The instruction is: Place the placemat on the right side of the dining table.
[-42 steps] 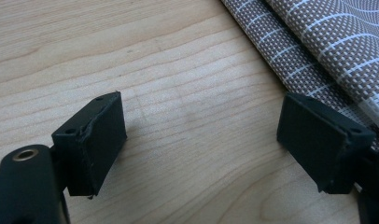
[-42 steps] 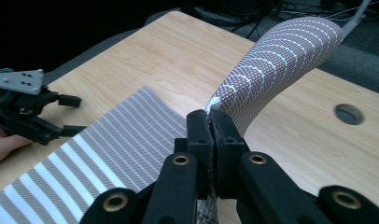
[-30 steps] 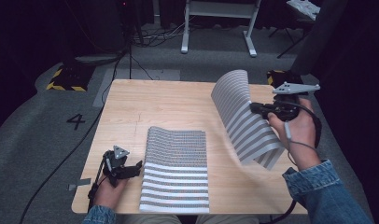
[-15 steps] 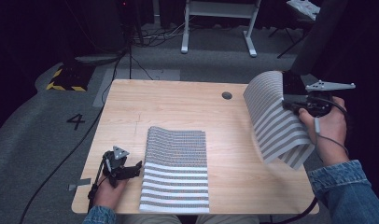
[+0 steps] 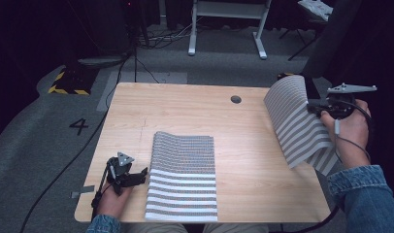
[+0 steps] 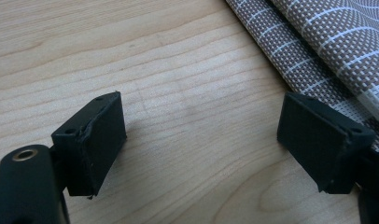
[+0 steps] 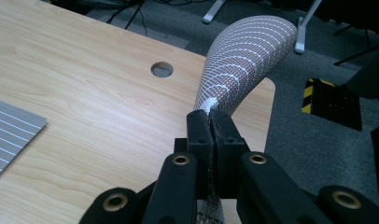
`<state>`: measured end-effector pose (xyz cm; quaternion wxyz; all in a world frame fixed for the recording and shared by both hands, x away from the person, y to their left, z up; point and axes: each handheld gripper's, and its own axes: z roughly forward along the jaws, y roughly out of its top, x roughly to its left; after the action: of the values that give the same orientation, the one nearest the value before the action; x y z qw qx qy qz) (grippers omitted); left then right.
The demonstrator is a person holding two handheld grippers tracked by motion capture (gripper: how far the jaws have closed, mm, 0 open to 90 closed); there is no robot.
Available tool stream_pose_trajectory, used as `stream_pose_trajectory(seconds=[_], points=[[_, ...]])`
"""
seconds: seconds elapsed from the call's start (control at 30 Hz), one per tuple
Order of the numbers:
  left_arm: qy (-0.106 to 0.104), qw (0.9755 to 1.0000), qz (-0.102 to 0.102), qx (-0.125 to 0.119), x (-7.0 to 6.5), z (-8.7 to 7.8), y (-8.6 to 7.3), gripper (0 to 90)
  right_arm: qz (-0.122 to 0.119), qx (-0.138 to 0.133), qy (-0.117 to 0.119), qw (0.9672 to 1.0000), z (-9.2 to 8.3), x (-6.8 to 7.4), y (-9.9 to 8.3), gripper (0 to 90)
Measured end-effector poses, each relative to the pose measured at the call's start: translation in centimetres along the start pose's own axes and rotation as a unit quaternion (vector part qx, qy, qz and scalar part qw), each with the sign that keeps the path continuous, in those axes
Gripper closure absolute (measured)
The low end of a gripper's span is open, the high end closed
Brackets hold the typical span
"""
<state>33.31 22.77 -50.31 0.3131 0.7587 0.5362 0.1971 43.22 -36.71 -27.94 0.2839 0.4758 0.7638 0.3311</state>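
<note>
A striped woven mat [image 5: 302, 124] hangs in the air over the right edge of the counter [image 5: 195, 109], curling over at the top with its lower end drooping toward the counter's right side. The right hand-held gripper [image 5: 315, 108] has its jaws pressed together on the mat's edge; in the right gripper view the mat [image 7: 243, 60] rises from between the two black jaws and bends away over the counter's corner.

A second striped mat [image 5: 183, 174] lies flat near the counter's front edge, left of centre. Just beside its left edge rests the left hand-held gripper [image 5: 141, 175], jaws standing wide apart with bare wood between them; in the left gripper view that mat's [image 6: 327, 42] border lies near the right jaw.

A round hole [image 5: 236, 99] sits in the counter toward the back.
</note>
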Motion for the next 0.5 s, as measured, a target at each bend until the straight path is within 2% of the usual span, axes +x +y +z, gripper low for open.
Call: stream_pose_trajectory(seconds=[0.2, 0.47, 0.5], points=[[0.001, 1.0000, -0.001, -0.002, 0.0, 0.0, 0.0, 15.6, -0.003, 0.004, 0.019, 0.9998, 1.0, 1.0, -0.6, 87.8], [0.001, 1.0000, 0.000, -0.001, 0.0, 0.0, 0.0, 15.6, -0.013, 0.010, 0.065, 0.9977, 2.8, 3.7, -1.0, 87.3], [0.001, 1.0000, 0.000, -0.001, 0.0, 0.0, 0.0, 15.6, -0.013, 0.010, 0.065, 0.9977, 2.8, 3.7, -1.0, 87.3]])
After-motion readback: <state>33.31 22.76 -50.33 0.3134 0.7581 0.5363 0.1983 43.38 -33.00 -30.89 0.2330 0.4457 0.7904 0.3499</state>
